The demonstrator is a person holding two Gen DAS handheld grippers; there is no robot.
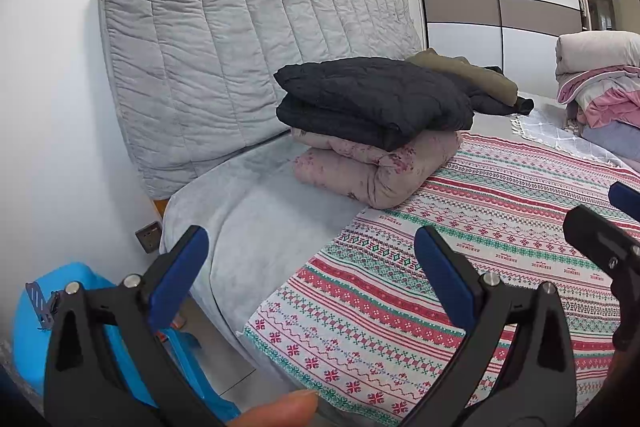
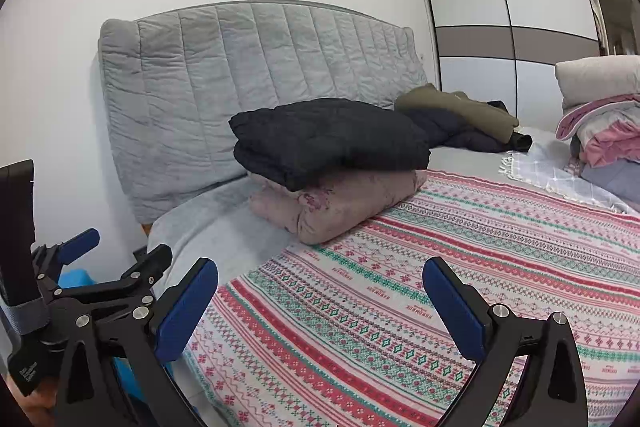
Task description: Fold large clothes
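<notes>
While both grippers, left (image 1: 312, 263) and right (image 2: 320, 291), hang wide and empty over the patterned blanket (image 2: 460, 259), the folded black coat (image 2: 332, 141) sits atop a pink quilt (image 2: 340, 207) by the headboard (image 2: 240, 67).

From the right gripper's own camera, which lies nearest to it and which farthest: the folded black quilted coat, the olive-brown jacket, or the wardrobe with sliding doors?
1. Folded black quilted coat, centre, atop a pink floral bundle.
2. Olive-brown jacket, behind it, rightward.
3. Sliding-door wardrobe, back wall, far right.

The left hand-held gripper (image 1: 310, 263) hangs wide apart over the patterned blanket (image 1: 460, 267), nothing between its pads. Ahead, a folded black jacket (image 1: 372, 99) rests on a folded pink quilt (image 1: 376, 167) near the grey headboard (image 1: 224, 47).
</notes>
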